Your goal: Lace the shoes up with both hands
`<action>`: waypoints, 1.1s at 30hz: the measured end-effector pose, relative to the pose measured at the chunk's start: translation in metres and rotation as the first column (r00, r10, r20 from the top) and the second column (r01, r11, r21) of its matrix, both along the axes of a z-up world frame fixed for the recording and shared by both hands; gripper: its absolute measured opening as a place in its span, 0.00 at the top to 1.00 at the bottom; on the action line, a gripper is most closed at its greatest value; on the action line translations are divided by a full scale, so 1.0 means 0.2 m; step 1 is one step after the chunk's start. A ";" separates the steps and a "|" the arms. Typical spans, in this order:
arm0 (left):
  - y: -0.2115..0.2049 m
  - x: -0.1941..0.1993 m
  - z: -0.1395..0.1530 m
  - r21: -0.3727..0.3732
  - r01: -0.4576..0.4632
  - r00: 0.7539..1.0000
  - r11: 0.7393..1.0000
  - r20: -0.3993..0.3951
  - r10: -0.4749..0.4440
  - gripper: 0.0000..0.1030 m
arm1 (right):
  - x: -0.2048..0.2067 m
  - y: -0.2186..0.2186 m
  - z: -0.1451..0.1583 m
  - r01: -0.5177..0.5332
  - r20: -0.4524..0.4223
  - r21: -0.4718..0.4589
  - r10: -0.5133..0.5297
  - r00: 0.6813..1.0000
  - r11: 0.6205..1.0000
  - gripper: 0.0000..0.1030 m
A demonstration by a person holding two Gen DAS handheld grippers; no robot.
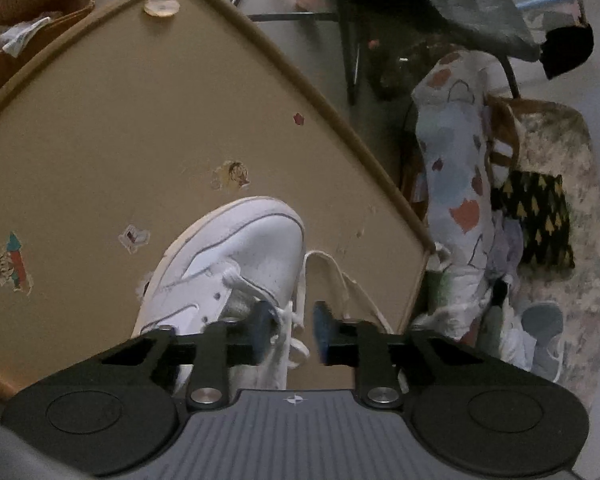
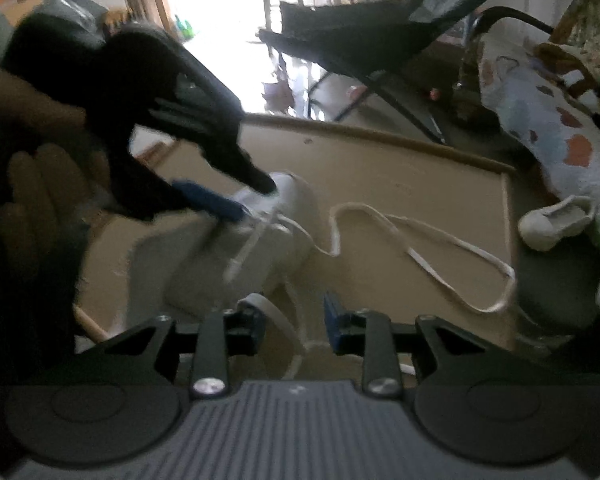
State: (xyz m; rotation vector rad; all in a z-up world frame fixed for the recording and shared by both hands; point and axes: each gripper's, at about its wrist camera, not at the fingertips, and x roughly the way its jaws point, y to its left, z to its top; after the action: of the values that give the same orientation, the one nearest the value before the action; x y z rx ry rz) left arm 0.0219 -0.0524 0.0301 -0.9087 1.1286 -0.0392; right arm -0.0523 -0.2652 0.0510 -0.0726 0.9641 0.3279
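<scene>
Your left gripper (image 1: 292,330) brackets the shoe (image 1: 236,264) lace (image 2: 420,260), jaws narrow, not clamped. Your right gripper (image 2: 294,324) gapes around lace, gripping nothing. Most eyelets look unlaced.

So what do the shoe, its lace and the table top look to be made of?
Shoe: smooth white leather or a synthetic lookalike, with stitched panels and a perforated toe. Lace: flat woven fabric, limp and looping. Table: matte tan board, probably laminate, scuffed and stickered.
</scene>
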 end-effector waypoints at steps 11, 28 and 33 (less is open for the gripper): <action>0.04 -0.10 0.04 0.139 0.075 0.994 0.987 0.066 -0.085 1.00 | -0.01 -0.03 -0.03 -0.172 -0.105 -0.402 0.141 0.984 0.899 0.68; 0.18 -0.12 -0.05 -0.174 -0.128 0.991 0.976 0.019 0.133 0.86 | 0.03 -0.08 0.05 -0.099 -0.088 -0.308 0.075 0.993 0.946 0.59; 0.18 -0.08 -0.08 -0.164 -0.200 0.980 0.966 -0.042 0.195 0.84 | 0.02 -0.04 0.00 -0.066 -0.103 -0.260 0.040 0.994 0.963 0.58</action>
State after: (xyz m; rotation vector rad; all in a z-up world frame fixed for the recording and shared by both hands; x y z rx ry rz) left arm 0.0064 -0.0168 0.0136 -1.1714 1.0644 0.0419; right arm -0.0487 -0.2731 0.0519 -0.3285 1.1000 0.2525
